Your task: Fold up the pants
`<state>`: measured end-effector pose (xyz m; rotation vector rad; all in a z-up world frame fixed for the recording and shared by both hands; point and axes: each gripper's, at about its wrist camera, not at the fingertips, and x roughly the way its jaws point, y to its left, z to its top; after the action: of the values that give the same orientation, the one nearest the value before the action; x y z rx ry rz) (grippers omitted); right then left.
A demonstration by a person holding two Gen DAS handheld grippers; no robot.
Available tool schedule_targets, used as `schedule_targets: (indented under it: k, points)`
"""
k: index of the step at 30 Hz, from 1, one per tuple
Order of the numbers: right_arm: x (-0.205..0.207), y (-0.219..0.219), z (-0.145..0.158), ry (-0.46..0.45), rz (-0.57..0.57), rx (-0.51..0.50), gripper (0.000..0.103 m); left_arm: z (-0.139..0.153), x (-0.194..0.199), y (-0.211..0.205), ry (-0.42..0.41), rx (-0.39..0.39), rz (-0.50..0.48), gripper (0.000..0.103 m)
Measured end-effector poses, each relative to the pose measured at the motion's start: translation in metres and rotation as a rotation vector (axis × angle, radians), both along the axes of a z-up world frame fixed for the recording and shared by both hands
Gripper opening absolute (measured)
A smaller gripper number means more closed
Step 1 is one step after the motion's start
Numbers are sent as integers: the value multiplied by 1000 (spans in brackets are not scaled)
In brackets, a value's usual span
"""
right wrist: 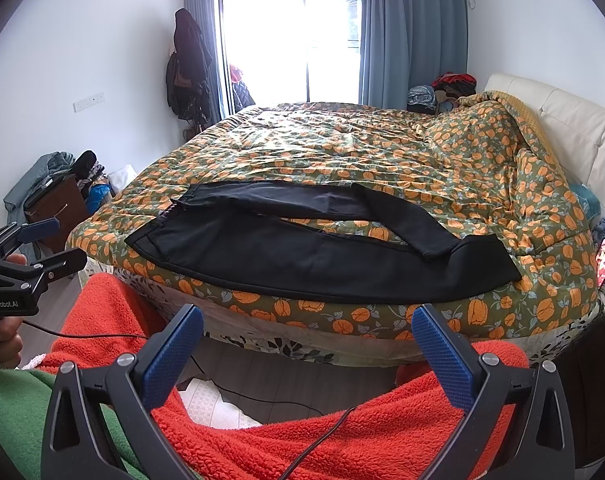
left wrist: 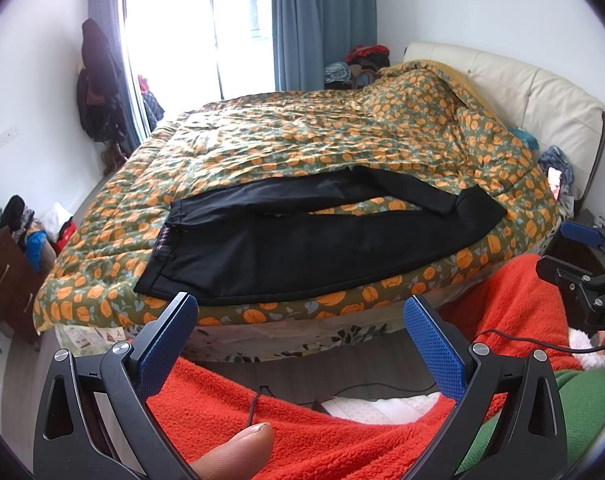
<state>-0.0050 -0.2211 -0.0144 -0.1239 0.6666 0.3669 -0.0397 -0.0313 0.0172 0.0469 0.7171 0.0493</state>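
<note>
Left tongs (left wrist: 298, 312) gape wide with nothing between the blue pads, hanging over the person's lap in its red fleece (left wrist: 286, 420). Right tongs (right wrist: 308, 324) match them: spread wide, empty, short of the bed edge. Out past both, the black pants (right wrist: 302, 256) lie flat on the flowered quilt (right wrist: 342, 148) along the near edge of the bed, waistband (right wrist: 158, 224) to the left, cuffs to the right. The near leg runs straight; the far leg (right wrist: 398, 216) kinks and crosses toward the near cuff (right wrist: 486, 256). Soft, light cloth by the look of it, likely to droop and slide once lifted, so pinch corners rather than the middle. My call: one tongs on the waistband corner, the other on the stray far cuff, to lay leg over leg.
</note>
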Motion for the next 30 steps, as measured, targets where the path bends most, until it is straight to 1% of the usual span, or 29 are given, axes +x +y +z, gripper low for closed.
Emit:
schedule_targets:
  k: [5,8,10,12,14,15,16,18,19,20,21,22,23,24,25,27,29,30]
  points:
    - [-2,0,-4,5,3,1,103,0,0,1,-1,7,-5,103]
    - [-4,-1,-6,4,11,10,103,8,7,-2,-29,41,-25,103]
    - [-5,-4,-7,-4,15,26,103,17,20,-4,-52,47,-36,103]
    - [3,-10,-4,-13,18,63,103,26,35,-3,-77,37,-40,103]
    - [19,-30,0,-50,0,161,103,35,50,-7,-98,22,-36,103]
    - [27,-44,0,-85,-27,200,103,37,54,-7,-102,14,-37,103]
    - [42,-64,-1,-124,-93,221,103,39,60,-8,-106,-2,-41,103]
    - [76,-104,-9,-143,-247,225,103,39,68,-10,-100,-31,-54,103]
    - [98,-137,-18,-143,-335,252,103,37,72,-13,-85,-38,-66,103]
    - [112,-162,-25,-138,-393,285,103,34,73,-13,-73,-34,-73,103]
    - [128,-195,-37,-122,-480,333,102,29,75,-15,-56,-21,-75,103]
    - [149,-235,-52,-77,-569,397,102,23,77,-15,-37,-10,-69,103]
    - [164,-261,-63,-25,-613,450,100,18,78,-15,-19,-7,-62,103]
    - [182,-291,-80,48,-650,536,94,11,79,-13,4,-12,-51,103]
    - [200,-321,-101,122,-675,663,93,5,80,-11,31,-25,-38,103]
    - [222,-356,-134,223,-695,849,90,-10,84,-6,91,-61,-4,103]
    - [247,-379,-165,304,-720,1018,89,-17,89,-5,131,-74,18,103]
    - [258,-384,-178,343,-725,1065,86,-18,92,-5,144,-72,25,103]
